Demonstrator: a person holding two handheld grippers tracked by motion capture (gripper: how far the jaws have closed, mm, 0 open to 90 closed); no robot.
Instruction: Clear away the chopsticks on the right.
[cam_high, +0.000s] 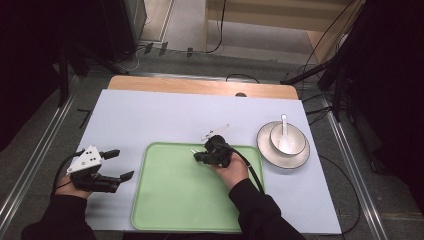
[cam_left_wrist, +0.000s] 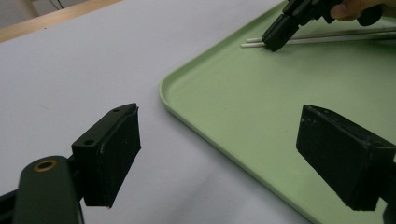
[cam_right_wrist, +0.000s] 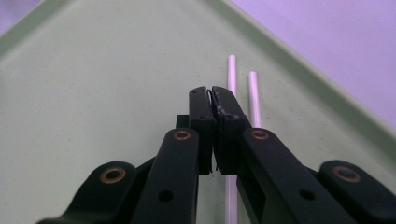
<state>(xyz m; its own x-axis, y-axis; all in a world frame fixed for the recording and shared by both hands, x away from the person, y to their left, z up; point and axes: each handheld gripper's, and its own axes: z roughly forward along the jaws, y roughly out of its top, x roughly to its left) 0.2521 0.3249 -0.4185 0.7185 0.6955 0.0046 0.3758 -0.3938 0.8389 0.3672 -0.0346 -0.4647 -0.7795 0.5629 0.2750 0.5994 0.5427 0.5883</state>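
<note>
Near tray's (cam_high: 165, 210) far edge: right gripper (cam_right_wrist: 212, 93) fingers clenched, chopsticks (cam_right_wrist: 243, 88) lying alongside | high view: left gripper (cam_high: 120, 165) released, bench's left edge; spoon (cam_high: 285, 135) in bowl (cam_high: 295, 145).

Black claws (cam_right_wrist: 212, 100), brass screws, dark sleeves (cam_high: 260, 210)

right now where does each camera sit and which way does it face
High view: above the person's side, looking forward and down on the table; both forearms, the left gripper and right gripper show.
Left gripper view: rides the left gripper, looking across the table to the tray; its open jaws show.
Right gripper view: rides the right gripper, looking down at the tray; its shut jaws show.
Shared: the tray and the chopsticks, in both gripper views.
</note>
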